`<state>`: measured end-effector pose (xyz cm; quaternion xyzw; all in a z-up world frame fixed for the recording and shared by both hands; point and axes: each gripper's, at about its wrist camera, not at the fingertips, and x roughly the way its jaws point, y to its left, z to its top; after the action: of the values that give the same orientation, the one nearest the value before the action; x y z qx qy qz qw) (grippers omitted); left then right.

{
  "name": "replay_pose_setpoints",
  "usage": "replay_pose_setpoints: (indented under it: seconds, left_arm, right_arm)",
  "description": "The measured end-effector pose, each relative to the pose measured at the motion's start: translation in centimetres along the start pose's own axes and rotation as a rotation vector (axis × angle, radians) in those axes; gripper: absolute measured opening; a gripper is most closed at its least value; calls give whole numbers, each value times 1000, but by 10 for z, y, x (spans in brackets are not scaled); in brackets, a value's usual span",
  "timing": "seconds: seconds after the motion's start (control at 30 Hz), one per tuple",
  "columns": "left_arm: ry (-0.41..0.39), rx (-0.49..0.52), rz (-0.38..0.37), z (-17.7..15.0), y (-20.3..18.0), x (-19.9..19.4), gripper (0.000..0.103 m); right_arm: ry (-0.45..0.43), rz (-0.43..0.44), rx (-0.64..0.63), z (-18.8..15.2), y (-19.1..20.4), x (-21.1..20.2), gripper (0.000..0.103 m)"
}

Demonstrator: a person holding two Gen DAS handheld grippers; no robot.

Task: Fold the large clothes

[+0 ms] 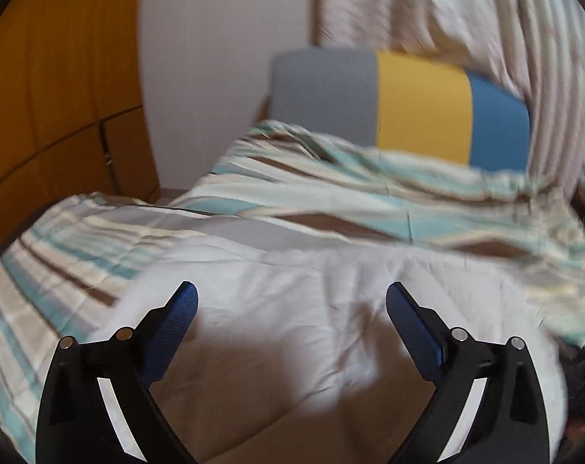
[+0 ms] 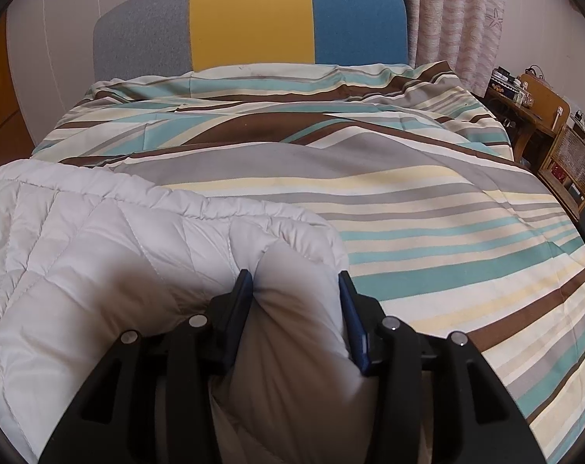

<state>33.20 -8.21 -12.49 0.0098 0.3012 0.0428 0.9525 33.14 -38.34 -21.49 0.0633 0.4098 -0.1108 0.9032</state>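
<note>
A white quilted garment (image 2: 99, 239) lies on the striped bed cover (image 2: 428, 232), at the near left in the right wrist view. My right gripper (image 2: 295, 276) is shut on a thick bunched fold of it, the blue pads pressing into the padding on both sides. In the blurred left wrist view the same white garment (image 1: 292, 290) spreads below my left gripper (image 1: 291, 294). That gripper stands wide open above the cloth, with nothing pinched between its blue pads (image 1: 186, 301).
The bed has a headboard (image 2: 250, 23) in grey, yellow and blue panels at the far end. Curtains (image 2: 459, 19) hang behind it. A wooden table and wicker chair (image 2: 563, 154) crowd the right side. An orange wooden wardrobe (image 1: 60, 96) stands to the left.
</note>
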Motion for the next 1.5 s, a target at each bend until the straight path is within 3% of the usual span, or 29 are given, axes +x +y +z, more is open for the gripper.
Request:
replay_pose_setpoints:
  seconds: [0.1,0.2,0.47,0.6,0.7,0.8,0.9,1.03,1.13,1.23,1.5]
  left_arm:
    - [69,78,20,-20,-16,33,97]
    - [82,36,12,-38,-11,47,99]
    - [112,25,13,-43,-8,60,100]
    - [113,25,13,-43,-7,59,100]
    - [114,26,14,-42,-7,59,100]
    - [112,31,18,-42,-8,59,100]
    - [112,29,18,-43,-9,58,100]
    - [111,28,18,-44,-10,57,100]
    - [107,29,19,-44,-10,57,100]
    - [102,34,22,-44,-11,57,100]
    - [160,-16,-15,-33,-8,32,100]
  right_arm:
    - [1,2,3,0,-1,0,45]
    - [-1,-4,0,1,0,0,45]
    - [-9,-41,-26,5,3,-13,48]
    - [-96,-53,-15,9,6,-54,48]
    - [-179,7,6,11,21,-92,48]
    - [-183,116,12,13,48,-104,48]
    - [-171,175,-33,15,83,-100,48]
    - [-156,164,-128,13,115,-77,48]
    - [-127,142,-126,-2,115,-54,50]
    - [-154,141,-85,-17,109,-39,50]
    - [-111,134,-79,-13,108,-27,51]
